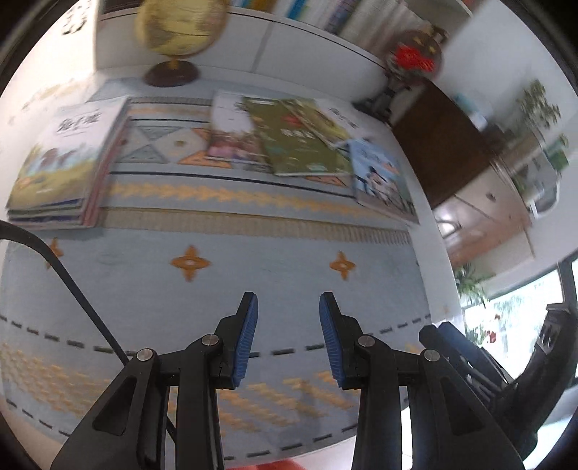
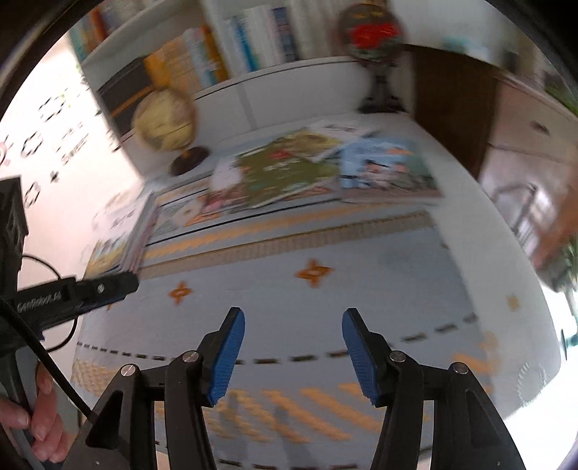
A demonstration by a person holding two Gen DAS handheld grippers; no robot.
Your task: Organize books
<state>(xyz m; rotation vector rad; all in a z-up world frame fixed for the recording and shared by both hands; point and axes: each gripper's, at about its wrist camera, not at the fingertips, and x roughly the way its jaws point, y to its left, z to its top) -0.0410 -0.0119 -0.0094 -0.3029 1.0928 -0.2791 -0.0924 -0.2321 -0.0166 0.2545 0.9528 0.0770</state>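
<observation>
I see both grippers, left (image 1: 288, 307) and right (image 2: 293, 321), with fingers apart and empty over the bench (image 1: 253, 282), neat book stack (image 1: 65, 162) far left, loose books (image 1: 300, 144) fanned far right by the globe (image 1: 180, 29).

Stacked books (image 1: 61, 162) beside scattered books (image 1: 300, 144)

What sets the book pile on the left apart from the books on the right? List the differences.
The left pile is squared into one neat stack; the right books lie fanned and overlapping. The left pile shows one cover; the right books show several, among them a green one. Both rest on the patterned cloth.
</observation>
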